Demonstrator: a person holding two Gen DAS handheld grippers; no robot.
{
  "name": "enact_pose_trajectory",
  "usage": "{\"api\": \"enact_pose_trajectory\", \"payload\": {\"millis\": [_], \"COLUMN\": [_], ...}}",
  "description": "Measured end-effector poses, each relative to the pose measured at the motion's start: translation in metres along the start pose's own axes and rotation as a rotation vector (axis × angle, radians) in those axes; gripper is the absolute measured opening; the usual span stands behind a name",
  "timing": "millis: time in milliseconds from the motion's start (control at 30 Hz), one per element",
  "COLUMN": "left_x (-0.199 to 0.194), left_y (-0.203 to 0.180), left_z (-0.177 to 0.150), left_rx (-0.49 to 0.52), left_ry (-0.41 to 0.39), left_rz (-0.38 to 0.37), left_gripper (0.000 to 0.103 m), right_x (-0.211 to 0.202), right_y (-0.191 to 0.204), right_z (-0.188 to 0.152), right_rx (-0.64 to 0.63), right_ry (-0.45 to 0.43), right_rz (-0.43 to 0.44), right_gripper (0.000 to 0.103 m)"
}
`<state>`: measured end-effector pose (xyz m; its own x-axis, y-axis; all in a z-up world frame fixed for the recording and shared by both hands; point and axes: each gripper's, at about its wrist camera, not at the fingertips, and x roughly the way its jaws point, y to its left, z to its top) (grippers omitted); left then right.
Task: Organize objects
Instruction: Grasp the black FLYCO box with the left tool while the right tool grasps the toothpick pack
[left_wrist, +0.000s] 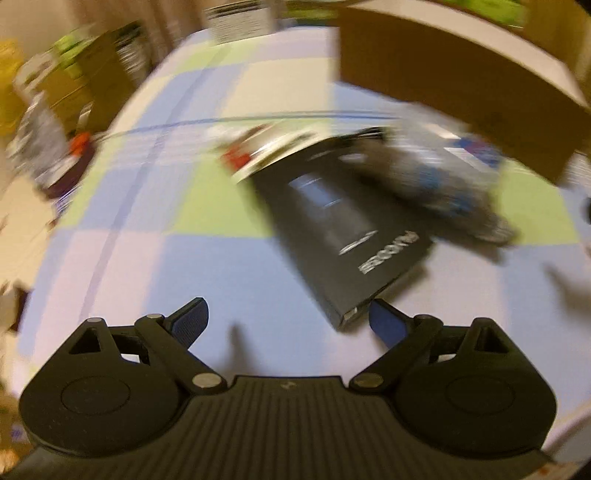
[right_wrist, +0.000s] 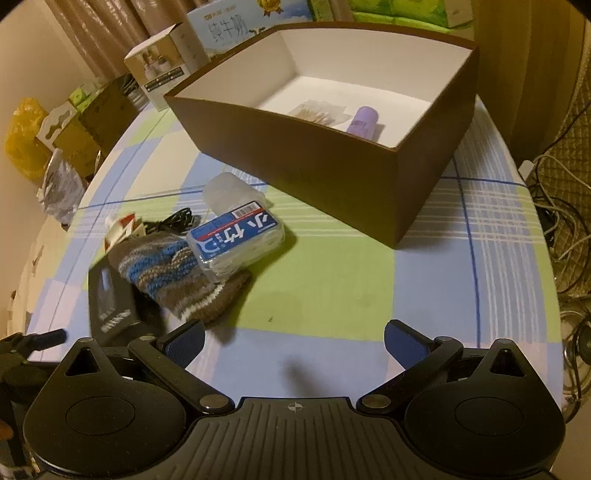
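Note:
A flat black box (left_wrist: 332, 229) with white lettering lies on the checked cloth, its near corner just ahead of my left gripper (left_wrist: 288, 317), which is open and empty. The left wrist view is blurred. In the right wrist view the same black box (right_wrist: 110, 302) lies at the left beside a striped knitted piece (right_wrist: 173, 273). A clear plastic case with a blue label (right_wrist: 236, 240) rests on the knit. My right gripper (right_wrist: 293, 339) is open above bare cloth. A brown box (right_wrist: 325, 166) with a white inside holds a purple cylinder (right_wrist: 364, 122) and a small packet (right_wrist: 317, 110).
A black cable (right_wrist: 173, 221) and a red-and-white packet (right_wrist: 122, 229) lie behind the knit. Cartons (right_wrist: 166, 70) and a yellow bag (right_wrist: 22, 136) stand past the bed's far left edge. Loose cables (right_wrist: 561, 221) hang off the right edge. The other gripper's handle (right_wrist: 33, 341) shows at the left.

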<state>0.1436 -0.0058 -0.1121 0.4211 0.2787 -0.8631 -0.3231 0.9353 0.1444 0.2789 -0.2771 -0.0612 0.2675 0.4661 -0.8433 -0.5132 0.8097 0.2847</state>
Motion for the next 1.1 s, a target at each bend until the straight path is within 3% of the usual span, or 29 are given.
{"api": "enact_pose_trajectory", "payload": {"millis": [133,367,567,733,767,1100], "left_x": [0.003,-0.018,0.002,0.028,0.029,0.023], "left_y": [0.033,0.024,-0.004,-0.011,-0.009,0.018], "left_z": [-0.001,0.011,0.030,0.043,0.044,0.029], "left_rx": [-0.067,-0.110,-0.054,-0.022,-0.027,-0.050], "left_ry": [0.013,-0.012,0.006,0.018,0.021,0.032], "left_rz": [0.065,-0.104,-0.110,-0.079,-0.096,-0.103], "left_gripper": [0.091,0.095,0.098,0.089,0.078,0.077], "right_x": [0.010,0.026,0.032,0.033,0.033,0.060], "right_y": [0.009,0.025,0.027,0.027,0.028,0.040], "right_z": [0.004,0.010,0.016,0.018,0.018,0.038], "right_rx": [-0.031,-0.083,-0.043,0.000,0.009,0.102], "right_ry": [0.014,0.011,0.000,-0.009,-0.014,-0.032], "right_rz": [0.013,0.017,0.018,0.022,0.028,0.069], "right_gripper": [0.101,0.101,0.101,0.101,0.101,0.100]}}
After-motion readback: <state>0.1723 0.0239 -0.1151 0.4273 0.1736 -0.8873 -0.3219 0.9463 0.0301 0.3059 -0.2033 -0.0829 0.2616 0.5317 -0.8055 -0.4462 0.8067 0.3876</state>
